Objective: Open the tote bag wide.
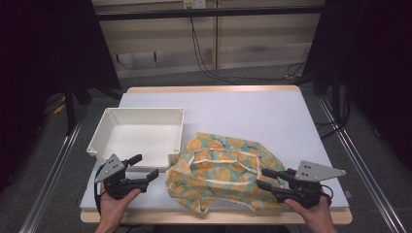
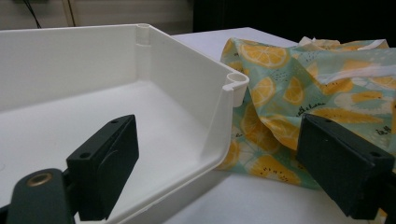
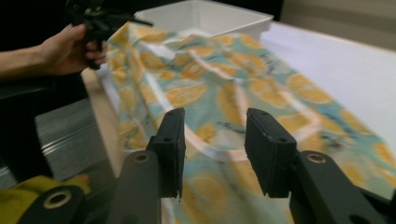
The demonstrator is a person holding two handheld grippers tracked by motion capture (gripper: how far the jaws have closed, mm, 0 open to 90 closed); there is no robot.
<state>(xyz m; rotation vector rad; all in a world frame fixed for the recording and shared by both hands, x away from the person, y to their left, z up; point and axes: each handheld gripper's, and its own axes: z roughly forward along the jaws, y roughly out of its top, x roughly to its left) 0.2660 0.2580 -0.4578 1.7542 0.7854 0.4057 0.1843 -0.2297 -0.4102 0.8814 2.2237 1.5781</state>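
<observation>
Crumpled on the table (image 1: 272, 109) beside the white bin (image 1: 145, 114) lies the cloth (image 1: 228, 170) (lemon print), flanked by left gripper (image 1: 147, 167) and right gripper (image 1: 262, 178), jaws released, likely for grabbing opposite edges.

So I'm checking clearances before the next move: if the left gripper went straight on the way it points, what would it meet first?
Probably the white bin: the left gripper has open jaws that straddle the bin's near corner, with the cloth just beyond on one side. Depth is hard to judge.
</observation>
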